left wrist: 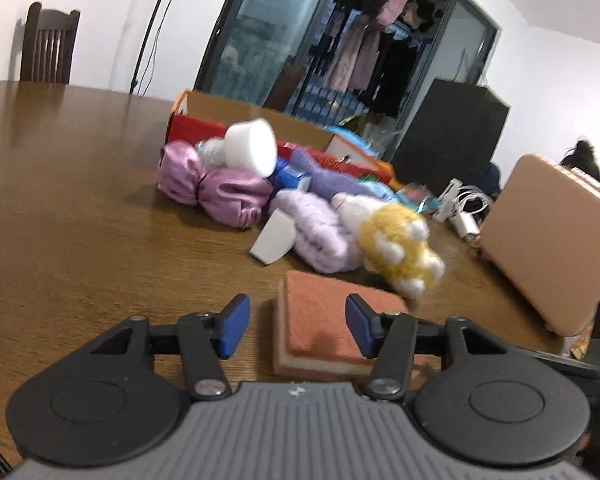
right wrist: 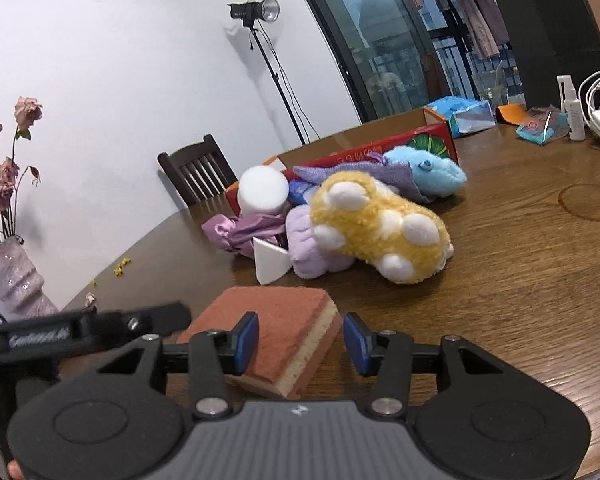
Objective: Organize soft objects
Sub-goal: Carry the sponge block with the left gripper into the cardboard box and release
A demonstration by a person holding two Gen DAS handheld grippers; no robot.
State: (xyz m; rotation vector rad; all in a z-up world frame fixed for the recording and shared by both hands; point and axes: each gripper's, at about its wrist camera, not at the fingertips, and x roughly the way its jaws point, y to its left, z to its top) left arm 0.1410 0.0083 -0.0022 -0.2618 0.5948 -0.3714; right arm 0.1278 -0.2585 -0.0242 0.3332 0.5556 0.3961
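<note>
Sponge (left wrist: 332,320), orange scouring face up over pale yellow foam, flat on wooden table (left wrist: 80,200), lower centre of both wrist views.

Left gripper (left wrist: 296,330): jaws parted, sponge between pads, right pad overlaps its edge; contact uncertain.

Right gripper (right wrist: 300,340): jaws parted, left pad over sponge (right wrist: 276,328) top, right pad clear; no clamp visible.

Long axis runs away from left camera; in right view, corner points lower right.

Soft toy pile (left wrist: 396,240) beyond, mid-frame.

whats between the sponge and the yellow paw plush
Nothing: bare table separates the sponge from the yellow paw plush, clearest in the right wrist view.
</note>
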